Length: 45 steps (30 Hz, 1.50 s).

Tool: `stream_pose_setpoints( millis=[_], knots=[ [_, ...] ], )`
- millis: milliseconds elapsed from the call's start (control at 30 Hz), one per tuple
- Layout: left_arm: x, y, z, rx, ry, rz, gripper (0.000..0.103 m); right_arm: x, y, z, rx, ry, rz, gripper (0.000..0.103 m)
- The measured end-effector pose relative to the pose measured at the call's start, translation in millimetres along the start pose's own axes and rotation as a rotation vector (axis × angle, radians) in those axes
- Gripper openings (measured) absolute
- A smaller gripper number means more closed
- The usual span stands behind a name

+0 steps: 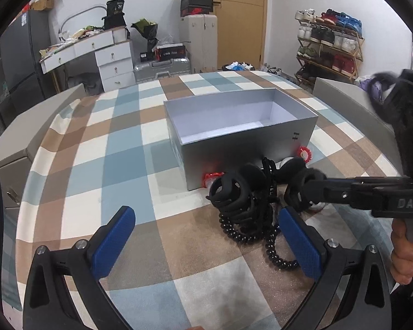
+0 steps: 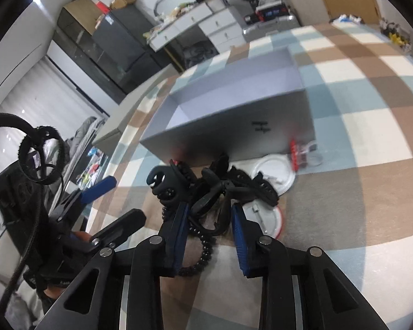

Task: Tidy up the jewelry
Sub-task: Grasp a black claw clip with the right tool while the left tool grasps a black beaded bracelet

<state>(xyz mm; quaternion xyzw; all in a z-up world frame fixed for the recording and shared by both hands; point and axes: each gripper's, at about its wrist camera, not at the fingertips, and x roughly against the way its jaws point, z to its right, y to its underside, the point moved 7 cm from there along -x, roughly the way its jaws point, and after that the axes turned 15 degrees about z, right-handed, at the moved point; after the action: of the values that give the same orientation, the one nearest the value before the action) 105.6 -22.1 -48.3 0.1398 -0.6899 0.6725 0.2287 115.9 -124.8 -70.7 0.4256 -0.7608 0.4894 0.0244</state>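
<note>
Right gripper [image 2: 208, 217] jaws part-closed around black hair-tie [image 2: 206, 206] in pile, box [image 1: 234, 115] just behind for drop-in; left gripper [image 1: 206, 236] jaws wide, idle.

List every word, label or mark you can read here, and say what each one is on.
"DAS": on the body of the right gripper, cut off by the frame edge.
A small black mark on the grey box: too blurred to read.
Lettering on the boxes by the far wall: too small to read.
</note>
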Motion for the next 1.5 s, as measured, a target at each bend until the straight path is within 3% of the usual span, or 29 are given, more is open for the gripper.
stream_pose_setpoints(
  millis=[233, 633, 800, 1033, 1133, 1200, 1500],
  knots=[
    [-3.7, 9.4, 10.2, -0.016, 0.031, -0.032, 0.101, 28.8, -13.7, 8.1, -0.047, -0.064, 0.084, 0.029],
    [7.8, 27.0, 48.2, -0.122, 0.169, -0.134, 0.1, 34.4, -14.7, 7.6, -0.02, -0.065, 0.067, 0.03],
    [0.8, 35.8, 55.6, -0.116, 0.212, -0.182, 0.074, 41.8, -7.3, 9.4, -0.003, -0.059, 0.06, 0.03],
    [0.7, 31.4, 63.8, -0.146, 0.209, -0.145, 0.066, 46.0, -8.6, 9.0, -0.007, -0.08, 0.065, 0.03],
    [2.0, 28.7, 64.1, -0.133, 0.199, -0.132, 0.037, 45.0, -9.3, 10.9, -0.015, -0.086, 0.066, 0.03],
    [3.8, 29.9, 65.9, -0.139, 0.207, -0.133, 0.03, 44.8, -8.4, 11.8, -0.017, -0.086, 0.064, 0.03],
    [14.7, 30.6, 65.1, -0.088, 0.267, -0.134, 0.025, 47.9, -9.4, 10.2, -0.028, -0.109, 0.073, 0.03]
  ],
)
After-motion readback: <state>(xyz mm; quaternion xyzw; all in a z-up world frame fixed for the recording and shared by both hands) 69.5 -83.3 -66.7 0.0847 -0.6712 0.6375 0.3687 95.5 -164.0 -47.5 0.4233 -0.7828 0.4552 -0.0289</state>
